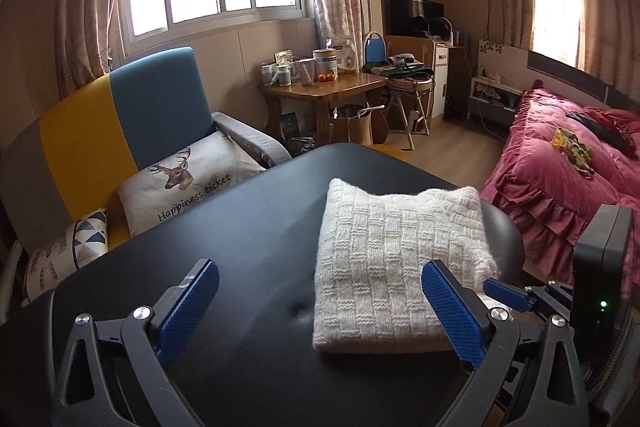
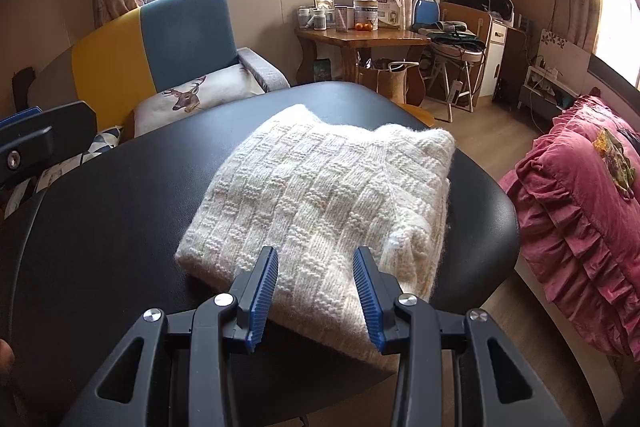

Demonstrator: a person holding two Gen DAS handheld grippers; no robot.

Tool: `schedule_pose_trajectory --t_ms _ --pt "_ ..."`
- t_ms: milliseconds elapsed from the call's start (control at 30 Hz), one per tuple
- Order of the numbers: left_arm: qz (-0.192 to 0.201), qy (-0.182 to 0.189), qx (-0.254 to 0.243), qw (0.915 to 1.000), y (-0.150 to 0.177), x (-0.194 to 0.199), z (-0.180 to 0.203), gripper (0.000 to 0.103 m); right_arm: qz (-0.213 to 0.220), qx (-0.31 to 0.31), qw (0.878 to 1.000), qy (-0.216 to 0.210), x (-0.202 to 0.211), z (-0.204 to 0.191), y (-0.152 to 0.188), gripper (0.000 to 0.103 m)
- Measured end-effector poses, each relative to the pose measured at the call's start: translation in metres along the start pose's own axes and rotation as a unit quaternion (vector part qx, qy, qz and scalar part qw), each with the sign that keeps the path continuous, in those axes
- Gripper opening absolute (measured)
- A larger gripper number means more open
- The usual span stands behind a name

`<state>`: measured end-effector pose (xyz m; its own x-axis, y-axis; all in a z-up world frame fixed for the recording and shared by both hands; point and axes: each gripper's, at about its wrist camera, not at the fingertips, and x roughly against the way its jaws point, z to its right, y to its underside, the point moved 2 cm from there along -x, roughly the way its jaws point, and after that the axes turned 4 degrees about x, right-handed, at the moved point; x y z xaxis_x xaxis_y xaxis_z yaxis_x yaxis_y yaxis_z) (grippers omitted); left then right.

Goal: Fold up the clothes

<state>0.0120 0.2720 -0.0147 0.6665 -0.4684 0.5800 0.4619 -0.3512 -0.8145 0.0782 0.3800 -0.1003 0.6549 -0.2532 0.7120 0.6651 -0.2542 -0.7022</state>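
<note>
Just ahead of the right gripper (image 2: 316,291), a cream-white knitted sweater with a basket-weave pattern (image 2: 320,187) lies folded into a thick, roughly square bundle on the black padded table (image 2: 120,211). Its knit shows alternating blocks of ribs and flat stitches, and the surface looks fuzzy along the edges. The near edge of the bundle is rounded and plump, several layers stacked one on another; at its far right corner the layers bulge up into a soft hump. A small white tag or seam end peeks out on the right side, near the right gripper's right finger.

That gripper's blue ribbed pads (image 2: 267,291) stand partly apart above the sweater's near edge, with knit showing between them, but they do not press on the cloth; nothing is held.

From the left gripper (image 1: 320,307), the sweater (image 1: 392,251) sits forward and to the right, its near right corner hidden behind the right finger. The left gripper's jaws are spread wide, the blue textured pads (image 1: 188,307) well apart over bare black tabletop (image 1: 240,247), empty. Beside its right finger, the tip of the other gripper (image 1: 506,297) shows at the sweater's edge.

Beyond the table stand a yellow-and-blue armchair with a deer-print cushion (image 1: 120,119), and to the right a bed with a ruffled pink cover (image 1: 560,179).
</note>
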Motion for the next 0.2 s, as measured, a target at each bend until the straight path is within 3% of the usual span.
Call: schedule_pose_trajectory --t_ms 200 --pt "0.003 0.006 0.011 0.9999 0.0045 0.0011 -0.0017 0.1 -0.006 -0.002 1.0 0.005 -0.0024 0.0017 0.0032 0.04"
